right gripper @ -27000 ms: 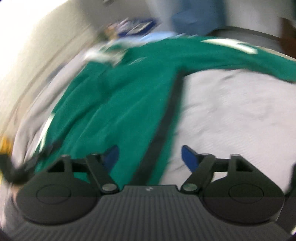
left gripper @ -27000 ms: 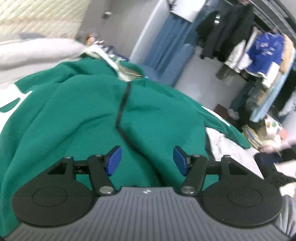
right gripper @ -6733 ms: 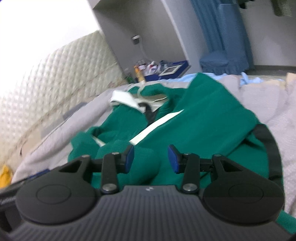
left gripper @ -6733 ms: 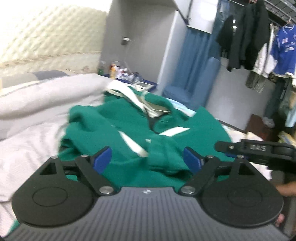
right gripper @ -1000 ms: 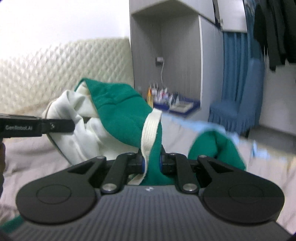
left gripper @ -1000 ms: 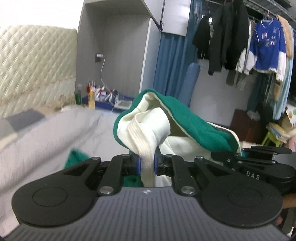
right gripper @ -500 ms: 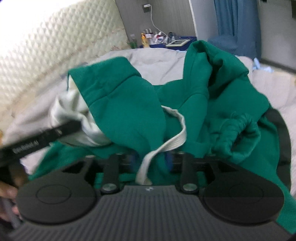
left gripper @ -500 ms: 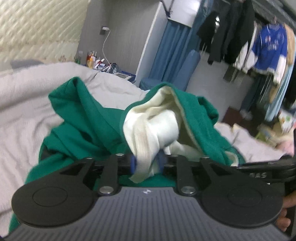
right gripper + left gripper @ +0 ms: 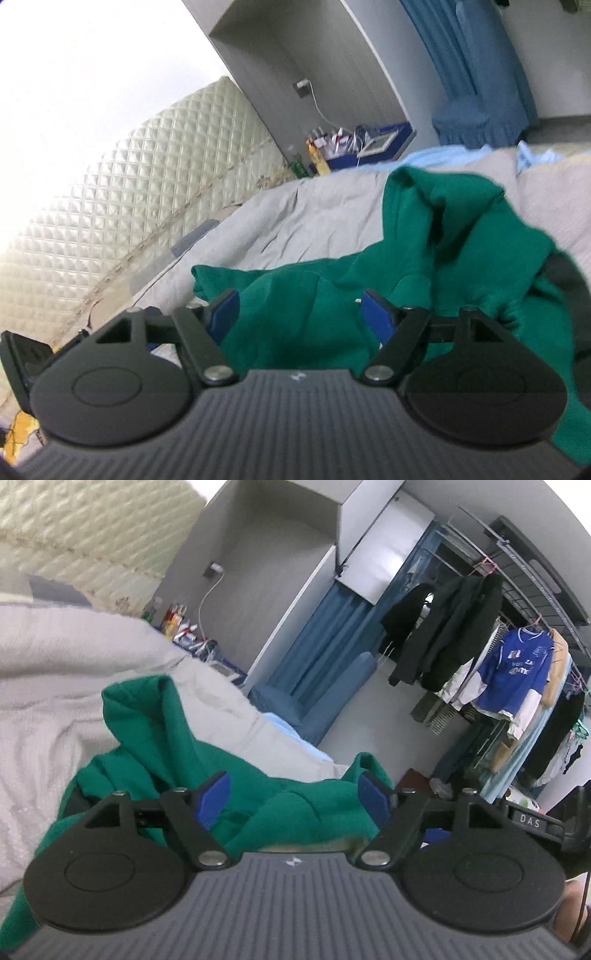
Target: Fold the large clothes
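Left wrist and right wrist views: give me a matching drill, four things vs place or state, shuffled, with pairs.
Things:
1. green garment
2. left gripper
3. blue jersey
4. quilted headboard

Places or states:
A. hangs on the clothes rail among dark jackets
B. stands behind the grey bed cover
C. lies crumpled on the bed, gripped by nothing
D. jaws wide, just been opening, pads pressing on nothing

The right gripper stands the same way as D, over the garment.

Pairs: 1-C, 2-D, 3-A, 4-B
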